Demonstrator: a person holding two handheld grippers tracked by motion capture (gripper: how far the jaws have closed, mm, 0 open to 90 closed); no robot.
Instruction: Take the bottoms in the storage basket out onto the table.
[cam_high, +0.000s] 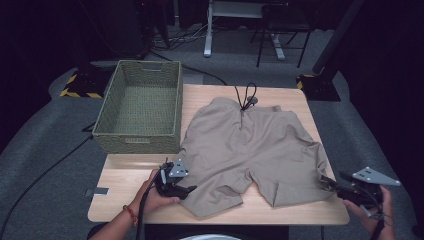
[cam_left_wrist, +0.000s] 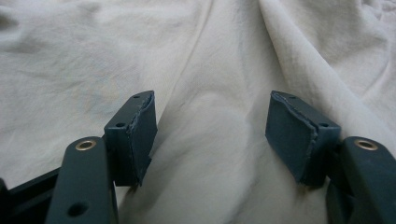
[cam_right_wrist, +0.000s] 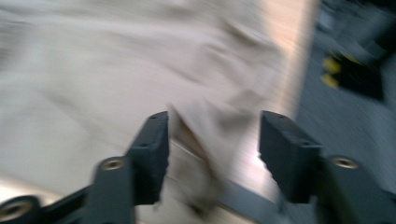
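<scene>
Wicker basket (cam_high: 137, 107) sits at the far left corner of the counter (cam_high: 125, 177), just beside the shorts. Near it, the left tool (cam_high: 186, 190) rests at the near left leg of the beige shorts (cam_high: 250, 150); in the left gripper view its jaws stand apart over the cloth, pads (cam_left_wrist: 140, 135) clear of it. The shorts lie spread flat across the middle of the counter, waistband and black drawstring (cam_high: 247, 97) at the far edge. At the near right, the right tool (cam_high: 327, 182) points at the hem of the right leg, its jaws apart; its own view is blurred, with a fold of cloth between the pads (cam_right_wrist: 156, 154).
</scene>
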